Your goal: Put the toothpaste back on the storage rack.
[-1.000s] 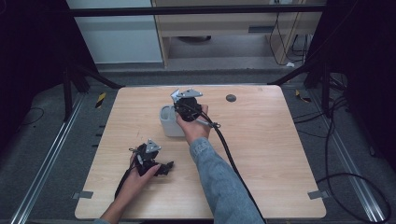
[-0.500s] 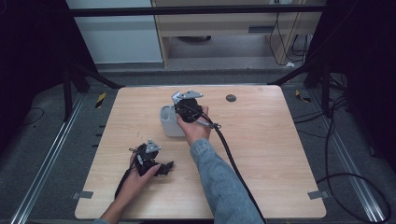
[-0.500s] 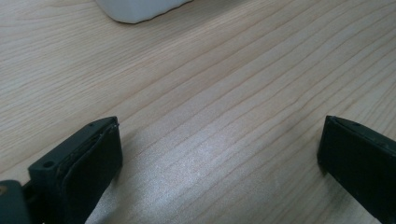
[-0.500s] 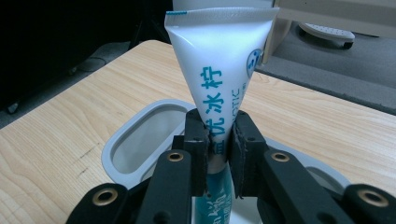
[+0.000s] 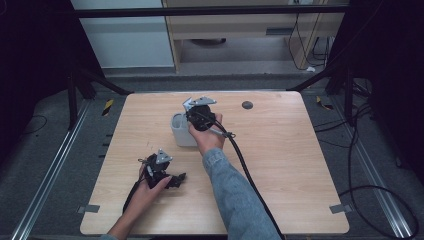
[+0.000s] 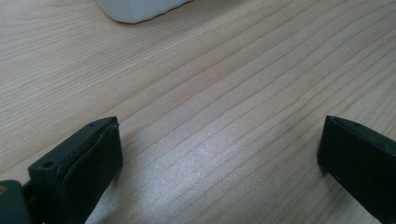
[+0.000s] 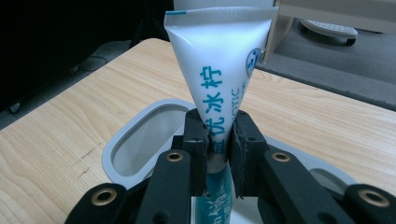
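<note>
A white toothpaste tube (image 7: 219, 79) with teal print stands upright, crimped end up, with my right gripper (image 7: 219, 154) shut on its lower half. It hangs over a grey-rimmed white holder (image 7: 140, 149) with oval openings. From above, the right gripper (image 5: 200, 114) sits over that white holder (image 5: 181, 131) near the table's middle back. My left gripper (image 5: 161, 170) rests low on the table at the front left, its jaws wide open over bare wood (image 6: 219, 140) with nothing between them. A white corner of the holder (image 6: 135, 8) shows at the top of the left gripper view.
The wooden table (image 5: 300, 165) has a small dark round disc (image 5: 247, 105) at the back right. A black cable (image 5: 245, 160) trails from the right gripper across the table. Metal rails, floor cables and a cabinet surround the table.
</note>
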`<state>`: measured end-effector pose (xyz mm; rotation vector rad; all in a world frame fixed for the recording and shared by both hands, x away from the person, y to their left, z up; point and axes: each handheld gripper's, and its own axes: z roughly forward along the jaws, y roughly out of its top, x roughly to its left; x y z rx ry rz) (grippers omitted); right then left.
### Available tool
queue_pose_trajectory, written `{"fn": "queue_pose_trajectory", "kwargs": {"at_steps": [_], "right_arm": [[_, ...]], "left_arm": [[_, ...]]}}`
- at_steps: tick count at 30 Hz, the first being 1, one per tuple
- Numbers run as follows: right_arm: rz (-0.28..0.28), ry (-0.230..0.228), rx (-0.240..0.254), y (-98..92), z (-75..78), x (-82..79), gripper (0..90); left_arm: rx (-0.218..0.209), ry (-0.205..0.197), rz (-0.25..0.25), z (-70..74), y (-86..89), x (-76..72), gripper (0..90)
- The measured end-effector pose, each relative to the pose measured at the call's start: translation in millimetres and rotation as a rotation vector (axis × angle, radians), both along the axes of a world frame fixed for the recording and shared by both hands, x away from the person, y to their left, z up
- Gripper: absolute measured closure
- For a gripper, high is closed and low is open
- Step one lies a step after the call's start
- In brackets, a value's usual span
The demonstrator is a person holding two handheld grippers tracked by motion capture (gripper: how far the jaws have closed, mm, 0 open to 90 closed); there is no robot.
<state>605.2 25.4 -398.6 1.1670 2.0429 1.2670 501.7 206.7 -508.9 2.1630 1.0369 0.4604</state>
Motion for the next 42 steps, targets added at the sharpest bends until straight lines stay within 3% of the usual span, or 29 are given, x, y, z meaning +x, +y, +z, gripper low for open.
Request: {"fn": "queue_pose_trajectory", "kwargs": {"at_steps": [42], "right_arm": [[0.011,0.023,-0.021,3.9,5.8,6.9,77.4]], "left_arm": [[0.0,0.0,0.0,0.0,0.0,0.1,0.0]]}}
